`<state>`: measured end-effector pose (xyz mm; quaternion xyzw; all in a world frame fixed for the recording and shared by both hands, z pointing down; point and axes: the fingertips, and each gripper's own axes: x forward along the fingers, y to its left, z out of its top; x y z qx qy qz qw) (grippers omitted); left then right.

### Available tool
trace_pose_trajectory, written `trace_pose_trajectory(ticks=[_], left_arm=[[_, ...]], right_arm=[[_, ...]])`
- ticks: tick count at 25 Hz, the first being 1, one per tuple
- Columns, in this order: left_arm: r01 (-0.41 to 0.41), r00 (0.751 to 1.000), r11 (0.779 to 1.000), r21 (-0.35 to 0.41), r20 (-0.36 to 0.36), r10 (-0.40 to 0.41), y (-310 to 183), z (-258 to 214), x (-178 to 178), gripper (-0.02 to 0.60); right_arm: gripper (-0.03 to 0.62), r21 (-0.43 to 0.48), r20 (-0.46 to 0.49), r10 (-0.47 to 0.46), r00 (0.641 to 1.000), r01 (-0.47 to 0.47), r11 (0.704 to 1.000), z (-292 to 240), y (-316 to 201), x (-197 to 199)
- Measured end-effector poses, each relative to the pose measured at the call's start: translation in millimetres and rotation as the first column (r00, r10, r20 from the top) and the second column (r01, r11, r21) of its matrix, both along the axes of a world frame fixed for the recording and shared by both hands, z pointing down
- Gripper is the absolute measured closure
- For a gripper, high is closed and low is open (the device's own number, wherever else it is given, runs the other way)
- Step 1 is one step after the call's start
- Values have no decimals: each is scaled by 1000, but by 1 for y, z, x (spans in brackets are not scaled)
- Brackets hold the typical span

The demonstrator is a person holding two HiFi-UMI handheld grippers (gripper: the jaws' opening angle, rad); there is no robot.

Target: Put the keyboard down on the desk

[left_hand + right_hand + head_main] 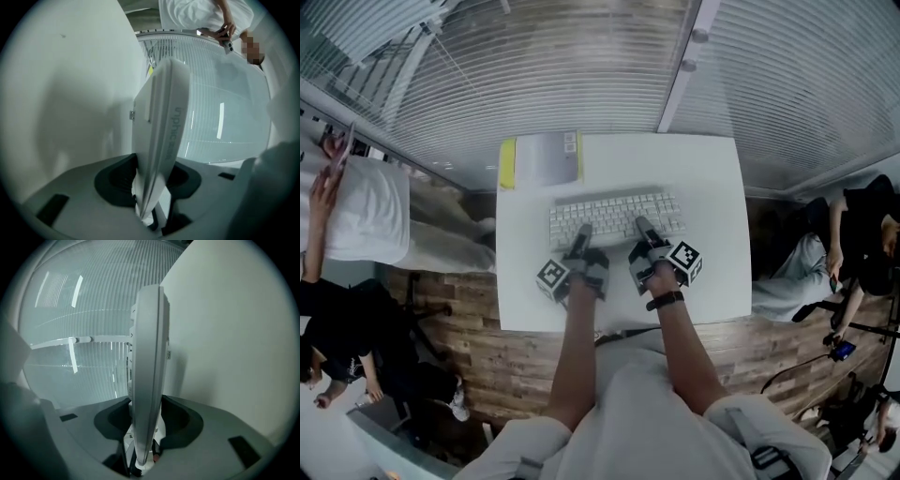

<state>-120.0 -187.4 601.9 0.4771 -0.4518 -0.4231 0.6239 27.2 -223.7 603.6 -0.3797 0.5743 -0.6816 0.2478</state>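
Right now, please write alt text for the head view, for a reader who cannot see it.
A person holds a white keyboard by its near edge with the left gripper and the right gripper, over a white desk. A yellow-edged pad lies behind it.

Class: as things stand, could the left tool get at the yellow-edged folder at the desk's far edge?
Probably not: the left tool is shut on the keyboard, which lies before the folder.

Head camera looks steeply down; both claw cameras view the same keyboard (617,214) edge-on, close.
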Motion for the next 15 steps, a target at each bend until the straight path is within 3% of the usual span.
trace_pose_trajectory(ticks=[5,15], left_arm=[[10,1000,999,-39,-15,-11,4,17,1,445],[13,1000,999,-48,-21,-14,6,21,0,446]], right_arm=[[441,-33,-15,-7,1000,7,999,15,2,1],[436,-25,-10,-1,1000,0,1000,18,4,0]])
